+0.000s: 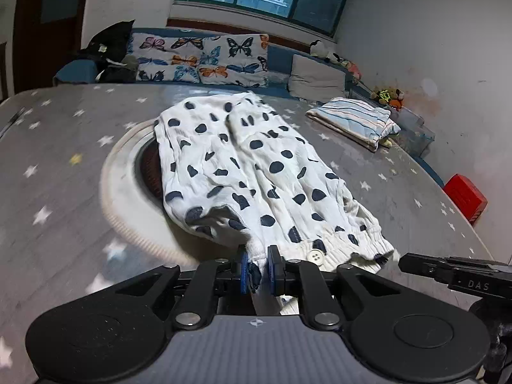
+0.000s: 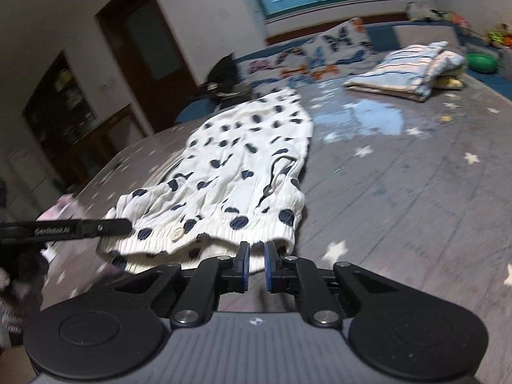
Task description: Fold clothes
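Note:
White trousers with dark blue spots [image 1: 249, 166] lie stretched out on a grey star-patterned bed [image 1: 64, 160], with the elastic waistband and a white button [image 1: 315, 257] nearest me. My left gripper [image 1: 258, 268] is shut on a bunch of the waistband's left end, cloth showing between its blue pads. In the right wrist view the same spotted trousers [image 2: 243, 166] run away from me, and my right gripper [image 2: 257, 264] is shut on the waistband's right edge. Each gripper's black arm shows at the side of the other's view.
A folded striped garment [image 1: 355, 118] lies at the bed's far right. Butterfly-print pillows [image 1: 201, 59] and a grey cushion [image 1: 316, 75] line the head end under a window. A red box [image 1: 465, 196] sits off the right edge. A dark bag [image 1: 112, 48] rests far left.

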Tool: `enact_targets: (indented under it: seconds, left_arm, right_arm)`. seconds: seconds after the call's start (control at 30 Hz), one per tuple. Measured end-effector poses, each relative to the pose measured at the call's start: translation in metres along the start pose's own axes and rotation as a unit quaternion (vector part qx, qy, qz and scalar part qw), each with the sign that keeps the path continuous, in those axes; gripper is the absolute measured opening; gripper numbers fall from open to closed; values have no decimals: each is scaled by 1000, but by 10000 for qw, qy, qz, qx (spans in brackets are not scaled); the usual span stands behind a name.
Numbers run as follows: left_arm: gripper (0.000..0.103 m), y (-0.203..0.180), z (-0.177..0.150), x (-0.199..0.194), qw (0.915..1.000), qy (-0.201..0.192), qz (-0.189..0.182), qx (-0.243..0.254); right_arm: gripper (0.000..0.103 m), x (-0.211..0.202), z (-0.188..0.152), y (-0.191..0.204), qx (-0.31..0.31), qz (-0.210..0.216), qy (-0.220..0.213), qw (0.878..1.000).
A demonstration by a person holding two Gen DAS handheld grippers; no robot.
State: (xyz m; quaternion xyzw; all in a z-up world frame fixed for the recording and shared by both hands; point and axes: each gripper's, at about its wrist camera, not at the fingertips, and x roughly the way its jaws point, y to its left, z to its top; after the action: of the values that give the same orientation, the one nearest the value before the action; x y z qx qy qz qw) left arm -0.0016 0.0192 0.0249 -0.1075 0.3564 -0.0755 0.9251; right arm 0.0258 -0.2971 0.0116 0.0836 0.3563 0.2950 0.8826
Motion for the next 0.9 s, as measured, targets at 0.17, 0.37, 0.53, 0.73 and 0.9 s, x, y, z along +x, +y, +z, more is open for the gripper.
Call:
enact_targets:
  seconds: [0.17,0.37,0.53,0.73,0.9]
  left_arm:
    - [13,17,-18,-19,9998,78,147,-123]
    - [13,23,-26,-23,9994,112,155,-285]
    - [13,25,-26,-27,9995,118,121,-269]
    - [13,30,-27,-33,9994,138,85,-309]
    - [13,40,-31,-48,9989,257,-108,-378]
  right_arm:
    - [12,-9,-3,12,-201,181,70,9996]
    - [36,4,10,7,63,157,1,9999]
    - [38,27,12,7,259,148,183,9994]
    - [11,40,8,11,231,336,448,9982]
    - [9,7,1,20,142,714,584,9956]
